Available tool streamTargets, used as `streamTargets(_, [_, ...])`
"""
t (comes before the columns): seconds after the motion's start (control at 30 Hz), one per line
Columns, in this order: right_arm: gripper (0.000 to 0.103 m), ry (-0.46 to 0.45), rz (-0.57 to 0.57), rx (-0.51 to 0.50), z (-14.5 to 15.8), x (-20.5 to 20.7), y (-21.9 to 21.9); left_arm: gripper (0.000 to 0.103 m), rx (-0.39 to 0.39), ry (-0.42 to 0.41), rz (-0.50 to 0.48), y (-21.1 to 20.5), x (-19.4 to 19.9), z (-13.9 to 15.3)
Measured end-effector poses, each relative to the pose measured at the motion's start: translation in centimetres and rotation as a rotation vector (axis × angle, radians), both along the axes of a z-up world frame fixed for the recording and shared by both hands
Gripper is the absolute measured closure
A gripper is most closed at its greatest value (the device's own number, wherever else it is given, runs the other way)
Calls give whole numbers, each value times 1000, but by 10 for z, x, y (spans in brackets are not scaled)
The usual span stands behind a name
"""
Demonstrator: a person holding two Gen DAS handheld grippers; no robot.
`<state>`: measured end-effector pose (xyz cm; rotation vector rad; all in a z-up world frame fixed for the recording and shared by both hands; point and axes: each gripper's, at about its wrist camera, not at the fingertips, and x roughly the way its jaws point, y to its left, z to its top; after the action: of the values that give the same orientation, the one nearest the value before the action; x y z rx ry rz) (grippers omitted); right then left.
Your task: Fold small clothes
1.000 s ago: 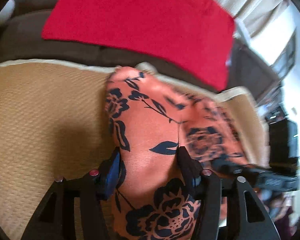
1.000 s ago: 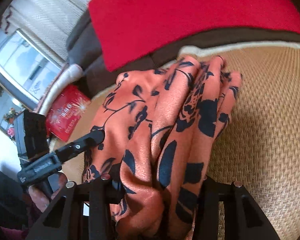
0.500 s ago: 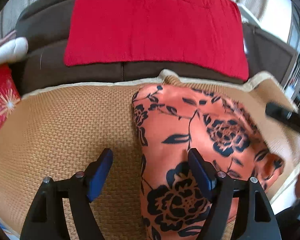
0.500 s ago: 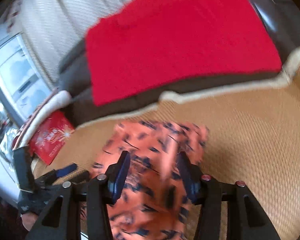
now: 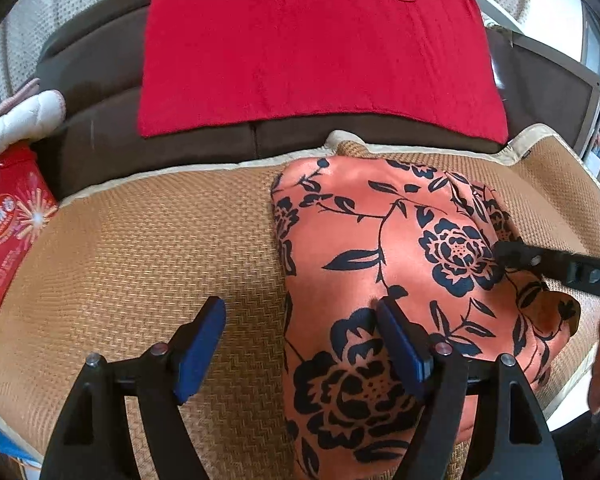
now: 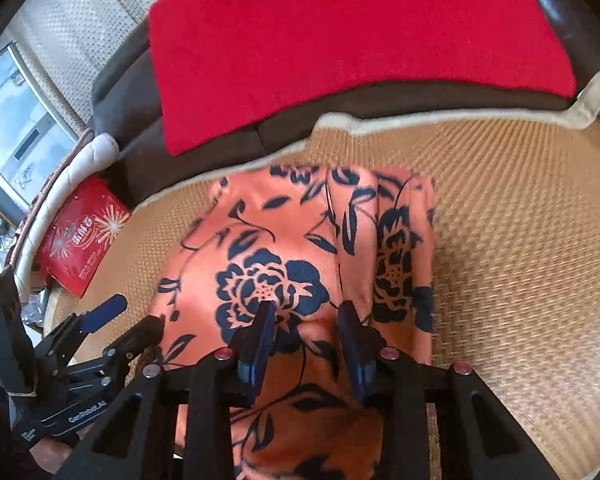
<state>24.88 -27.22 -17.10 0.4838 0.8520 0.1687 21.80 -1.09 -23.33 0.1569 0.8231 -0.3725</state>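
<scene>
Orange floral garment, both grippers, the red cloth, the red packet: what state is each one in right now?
Orange floral garment: folded, lying on the woven mat.
Left gripper: open, holding nothing.
Right gripper: open over the garment.
Red cloth: spread flat.
Red packet: lying closed.

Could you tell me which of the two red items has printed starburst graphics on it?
The red packet beside the woven mat has the starbursts; the red cloth draped over the sofa back is plain.

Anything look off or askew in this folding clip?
Mostly fine. The orange floral garment lies folded on the woven mat, but its right-hand layers bunch unevenly instead of lying flush. Both grippers, left and right, are open.
</scene>
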Motion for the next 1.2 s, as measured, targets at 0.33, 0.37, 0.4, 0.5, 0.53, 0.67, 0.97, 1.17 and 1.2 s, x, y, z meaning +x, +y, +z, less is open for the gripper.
streamTargets(0.33, [34,-155,-158,-112,55,-95,-7,12,113,-195,147,16,-65,57])
streamTargets(0.37, [34,-160,-166,-121,60,-102,-7,10,105,-207,163,21,-73,64])
streamTargets(0.4, [34,-165,-174,-133,65,-113,-8,10,98,-215,176,24,-79,69])
streamTargets(0.5, [34,-160,-158,-175,78,-133,0,10,81,-245,211,35,-102,91])
streamTargets(0.53, [34,-165,-157,-193,83,-141,3,10,81,-257,224,38,-109,99])
streamTargets(0.67, [34,-198,-160,-225,107,-170,13,10,90,-304,252,45,-136,127])
streamTargets(0.97, [34,-311,-163,-260,170,-229,31,6,59,-445,284,62,-211,197])
streamTargets(1.17, [33,-365,-158,-277,199,-257,44,3,48,-524,277,69,-248,232])
streamTargets(1.2, [33,-368,-158,-277,202,-259,45,3,43,-534,278,70,-254,237])
